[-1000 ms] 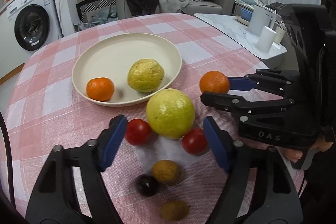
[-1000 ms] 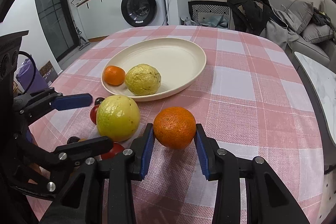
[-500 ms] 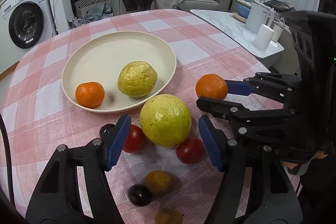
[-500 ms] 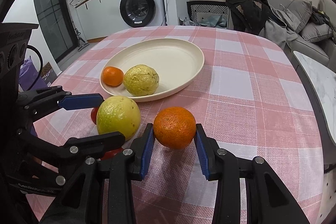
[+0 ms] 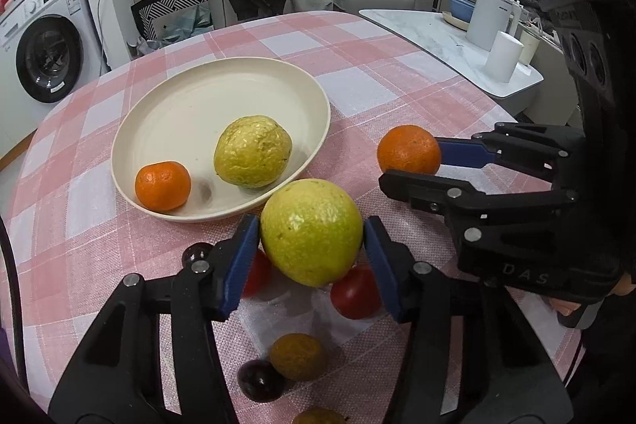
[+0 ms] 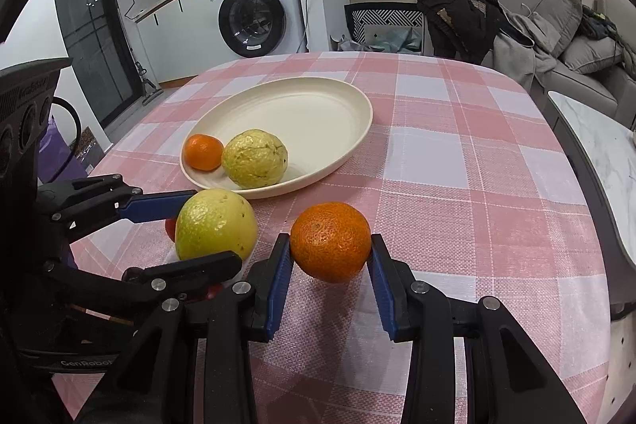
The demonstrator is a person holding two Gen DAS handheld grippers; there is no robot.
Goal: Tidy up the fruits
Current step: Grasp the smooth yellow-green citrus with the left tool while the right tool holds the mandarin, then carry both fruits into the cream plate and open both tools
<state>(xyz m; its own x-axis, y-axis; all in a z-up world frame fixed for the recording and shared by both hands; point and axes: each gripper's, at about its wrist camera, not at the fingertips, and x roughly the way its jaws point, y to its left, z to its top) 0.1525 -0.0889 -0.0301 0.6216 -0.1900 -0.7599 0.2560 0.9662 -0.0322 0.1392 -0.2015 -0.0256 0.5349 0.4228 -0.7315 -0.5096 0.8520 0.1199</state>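
Observation:
A large yellow-green fruit (image 5: 312,231) sits on the checked cloth just in front of the cream plate (image 5: 326,114). My left gripper (image 5: 309,225) is closing its jaws on it, and both blue pads touch its sides. My right gripper (image 6: 330,245) is shut on an orange (image 6: 330,241) that rests on the cloth to the right. In the plate lie a small orange (image 5: 162,185) and a wrinkled yellow fruit (image 5: 252,150). Two red tomatoes (image 5: 353,295) are partly hidden under the big fruit.
Near the left gripper's base lie a brown fruit (image 5: 298,356) and a dark grape (image 5: 260,380); another dark grape (image 5: 196,253) lies at the left finger. A side table with a white kettle (image 5: 489,18) and cup (image 5: 504,56) stands to the right. Behind are a washing machine (image 6: 254,14) and a sofa.
The left jaws have drawn in from wide apart until the pads meet the sides of the large yellow-green fruit. The right gripper still holds the orange in the same spot.

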